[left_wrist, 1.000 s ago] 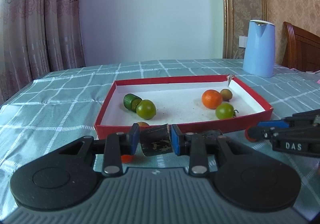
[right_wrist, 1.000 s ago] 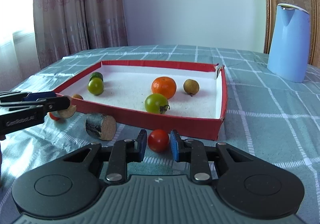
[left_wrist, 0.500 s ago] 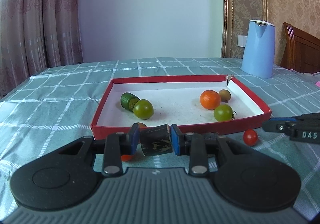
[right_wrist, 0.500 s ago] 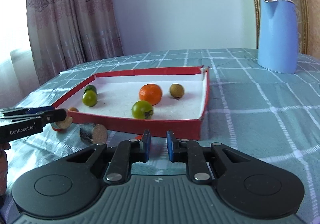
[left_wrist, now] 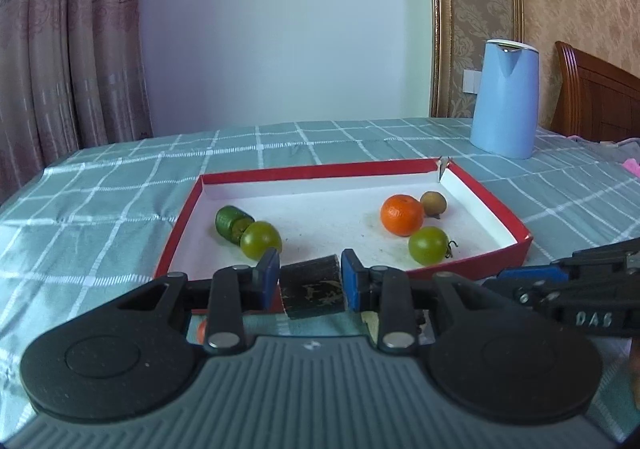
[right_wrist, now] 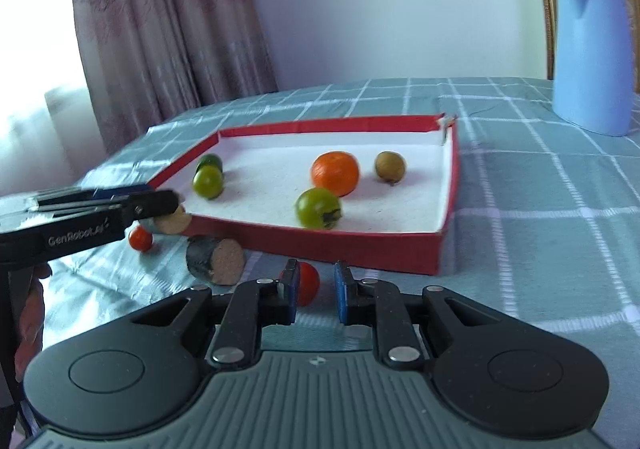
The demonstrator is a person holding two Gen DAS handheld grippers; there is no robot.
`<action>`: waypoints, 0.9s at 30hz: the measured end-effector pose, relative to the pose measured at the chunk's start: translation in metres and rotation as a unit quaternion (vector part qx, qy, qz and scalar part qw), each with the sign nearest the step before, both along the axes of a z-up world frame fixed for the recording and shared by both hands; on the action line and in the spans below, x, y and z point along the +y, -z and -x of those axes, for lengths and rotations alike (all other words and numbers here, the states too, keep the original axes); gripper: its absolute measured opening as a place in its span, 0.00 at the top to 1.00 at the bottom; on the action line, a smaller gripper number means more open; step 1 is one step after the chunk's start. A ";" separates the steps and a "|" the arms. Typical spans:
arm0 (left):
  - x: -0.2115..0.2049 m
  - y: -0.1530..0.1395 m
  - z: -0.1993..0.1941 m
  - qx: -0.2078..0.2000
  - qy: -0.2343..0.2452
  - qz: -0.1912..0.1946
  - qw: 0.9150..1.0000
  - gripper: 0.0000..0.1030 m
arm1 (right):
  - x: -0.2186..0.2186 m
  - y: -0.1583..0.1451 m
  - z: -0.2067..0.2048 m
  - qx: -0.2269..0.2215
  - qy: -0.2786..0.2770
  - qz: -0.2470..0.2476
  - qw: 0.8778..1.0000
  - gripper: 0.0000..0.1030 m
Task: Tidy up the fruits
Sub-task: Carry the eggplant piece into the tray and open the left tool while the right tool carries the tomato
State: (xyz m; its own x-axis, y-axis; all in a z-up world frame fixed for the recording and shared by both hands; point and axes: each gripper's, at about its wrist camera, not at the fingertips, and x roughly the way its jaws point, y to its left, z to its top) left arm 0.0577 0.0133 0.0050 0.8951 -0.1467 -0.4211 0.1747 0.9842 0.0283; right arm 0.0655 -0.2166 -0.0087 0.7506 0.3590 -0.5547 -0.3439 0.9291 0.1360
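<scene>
Left gripper (left_wrist: 309,276): blue pads pressed on both sides of a dark cylinder piece (left_wrist: 312,286), held just short of the tray's near wall.
Right gripper (right_wrist: 314,286): jaws parted to a narrow gap; a red cherry tomato (right_wrist: 307,283) on the cloth sits by the left pad. Contact cannot be told.
Red tray (right_wrist: 448,205): shallow, white inside, lying on the checked tablecloth (right_wrist: 540,185).
Tray contents: orange (right_wrist: 335,173) near centre, brown longan (right_wrist: 390,166) at 3 o'clock of it, green tomato (right_wrist: 318,208) at 7 o'clock of it; a second green tomato (right_wrist: 208,182) touching a green cucumber piece (right_wrist: 209,161) at the left side.
Outside the tray: another dark cylinder piece (right_wrist: 215,260) and a second red tomato (right_wrist: 140,238) on the cloth at the near left corner.
Blue jug (right_wrist: 592,53): upright, well apart at 1 o'clock of the tray.
</scene>
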 end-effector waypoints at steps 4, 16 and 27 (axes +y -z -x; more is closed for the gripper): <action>-0.005 -0.006 -0.012 0.000 0.004 -0.001 1.000 0.71 | 0.013 0.000 -0.003 -0.007 -0.001 0.028 1.000 0.65; -0.028 -0.002 -0.064 0.020 -0.001 -0.032 0.999 0.71 | 0.039 0.012 -0.005 0.000 -0.035 0.069 0.997 0.51; -0.035 0.009 -0.089 0.038 -0.011 -0.045 0.998 0.71 | 0.046 0.009 0.001 -0.022 -0.050 0.076 0.996 0.78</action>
